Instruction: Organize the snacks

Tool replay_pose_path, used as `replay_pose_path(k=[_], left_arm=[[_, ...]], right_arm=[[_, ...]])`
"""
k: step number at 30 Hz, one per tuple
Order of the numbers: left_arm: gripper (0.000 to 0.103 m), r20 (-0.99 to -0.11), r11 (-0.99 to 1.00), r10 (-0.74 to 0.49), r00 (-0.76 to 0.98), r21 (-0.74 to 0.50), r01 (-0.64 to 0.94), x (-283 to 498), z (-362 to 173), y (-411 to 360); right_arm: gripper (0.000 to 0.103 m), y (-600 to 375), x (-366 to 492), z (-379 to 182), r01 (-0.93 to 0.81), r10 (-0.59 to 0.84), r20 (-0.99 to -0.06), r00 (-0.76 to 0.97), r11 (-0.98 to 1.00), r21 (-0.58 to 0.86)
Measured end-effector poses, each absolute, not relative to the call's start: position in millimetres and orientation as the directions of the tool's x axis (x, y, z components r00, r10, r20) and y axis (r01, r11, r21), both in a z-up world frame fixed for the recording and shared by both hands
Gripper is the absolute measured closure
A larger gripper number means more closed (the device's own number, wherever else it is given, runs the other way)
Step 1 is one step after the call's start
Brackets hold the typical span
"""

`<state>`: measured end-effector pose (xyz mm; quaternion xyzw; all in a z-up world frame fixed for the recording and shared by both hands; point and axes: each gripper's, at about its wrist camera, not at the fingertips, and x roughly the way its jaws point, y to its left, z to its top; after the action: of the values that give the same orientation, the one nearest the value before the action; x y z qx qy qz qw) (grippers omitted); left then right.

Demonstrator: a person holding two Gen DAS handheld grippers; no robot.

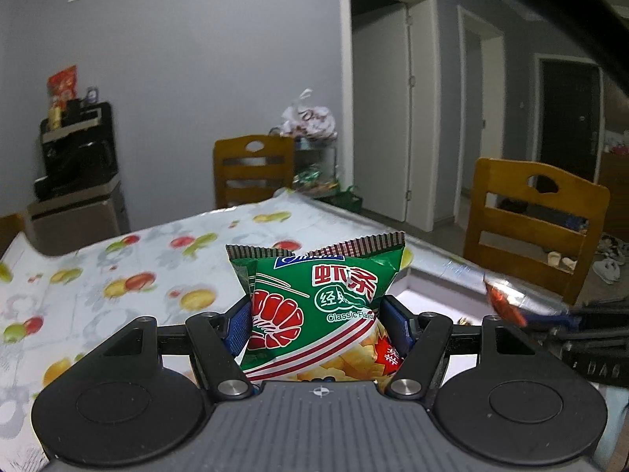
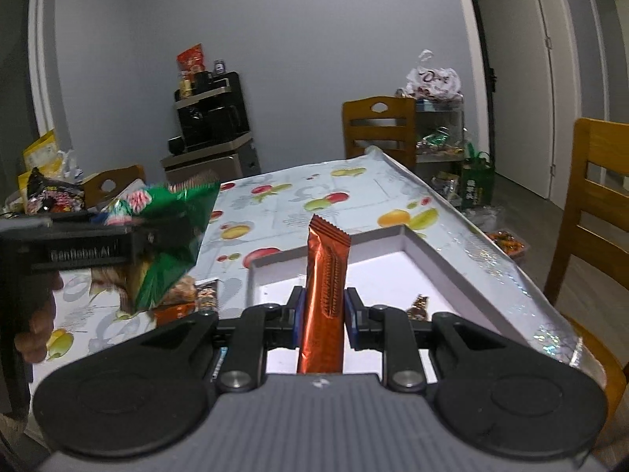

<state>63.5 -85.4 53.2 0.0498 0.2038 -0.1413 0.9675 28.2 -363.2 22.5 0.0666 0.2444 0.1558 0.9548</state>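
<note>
Closest to the left wrist camera, the left gripper point(image 1: 316, 328) has its jaws clamped on a green shrimp-stick snack bag point(image 1: 318, 306), blue pads pressing both sides of the puffed pack, which stands upright above the table point(image 1: 118, 275) with its fruit-print cloth. To the right of the bag in that view, the edge of a shallow white box point(image 1: 432, 291) shows, and further right the tip of an orange wrapper point(image 1: 505, 303) pokes in, blurred. From the right wrist camera, the same green bag point(image 2: 173, 236) appears at the left, held off the table in the left gripper's black frame, with a hand point(image 2: 37, 326) gripping its handle below. A black noodle packet point(image 2: 51, 196) and yellow bags sit behind it at the table's far left edge. In the middle, the right gripper point(image 2: 324, 314) has its jaws shut tight on an orange-brown snack bar point(image 2: 326, 275), held upright over the white box point(image 2: 432, 251), whose floor carries one small dark wrapped candy point(image 2: 418, 306) just right of the jaws. Wooden chairs point(image 2: 379, 126) stand at the table's far and right sides.
</note>
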Motion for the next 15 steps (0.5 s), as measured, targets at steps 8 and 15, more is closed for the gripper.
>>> replay_pose_path(k=[8, 15], left_arm=[[0.036, -0.408, 0.929, -0.32, 0.855, 0.043, 0.367, 80.8, 54.3, -117.6], [0.036, -0.435, 0.921, -0.336, 0.836, 0.036, 0.388, 90.6, 48.1, -129.6]], right_arm=[[0.082, -377.8, 28.3, 19.4, -0.233, 0.302, -0.456, 0.837, 0.951, 0.202], [0.082, -387.5, 30.5, 15.8, -0.211, 0.286, -0.463, 0.839, 0.955, 0.208]])
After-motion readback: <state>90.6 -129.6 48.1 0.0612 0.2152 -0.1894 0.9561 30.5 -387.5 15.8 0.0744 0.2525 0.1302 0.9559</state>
